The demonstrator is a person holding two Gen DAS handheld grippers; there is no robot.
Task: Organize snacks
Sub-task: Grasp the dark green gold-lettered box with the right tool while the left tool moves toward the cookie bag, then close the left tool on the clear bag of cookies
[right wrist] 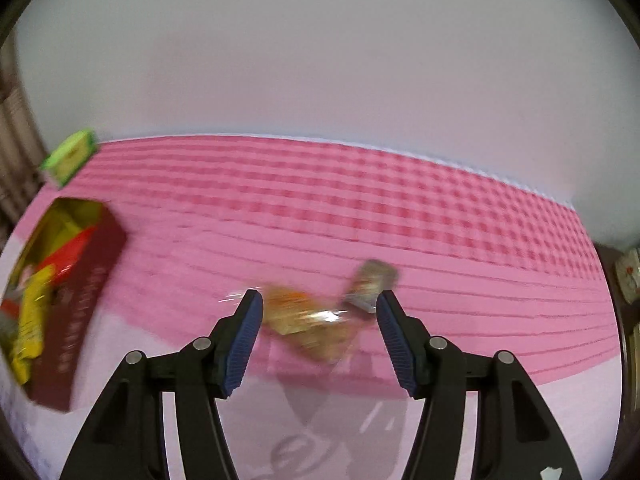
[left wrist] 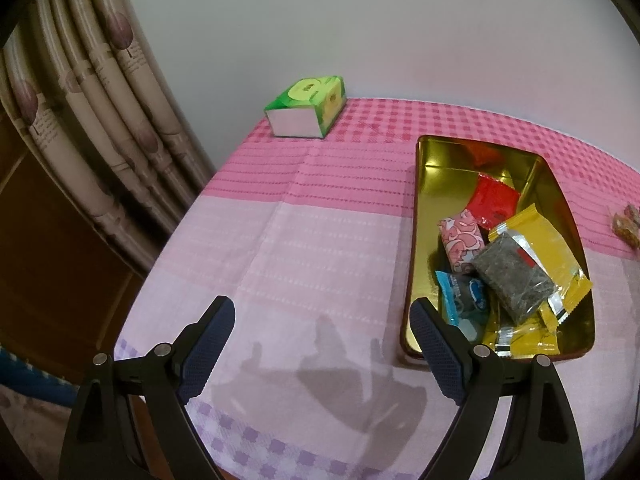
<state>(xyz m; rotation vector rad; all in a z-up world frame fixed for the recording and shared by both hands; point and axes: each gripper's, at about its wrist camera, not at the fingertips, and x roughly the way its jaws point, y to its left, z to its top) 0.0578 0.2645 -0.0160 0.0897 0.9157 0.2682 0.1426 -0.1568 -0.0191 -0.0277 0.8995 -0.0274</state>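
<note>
A gold-lined tin box (left wrist: 436, 160) with dark red outer walls sits on the pink tablecloth. It holds several snacks: a red packet (left wrist: 494, 200), a pink wrapped one (left wrist: 460, 244), a yellow packet (left wrist: 548, 252), a clear dark bar (left wrist: 512, 278) and a blue packet (left wrist: 464, 294). My left gripper (left wrist: 322, 310) is open and empty, just left of the box. My right gripper (right wrist: 319, 300) is open above two loose snacks on the cloth: an orange-brown packet (right wrist: 304, 320) and a grey-silver one (right wrist: 370, 282), both blurred. The box also shows in the right wrist view (right wrist: 86, 276).
A green tissue box (left wrist: 306, 106) stands at the table's far left corner, also visible in the right wrist view (right wrist: 70, 156). A patterned curtain (left wrist: 100, 100) hangs left of the table. A white wall runs behind. A loose snack (left wrist: 626, 224) lies right of the box.
</note>
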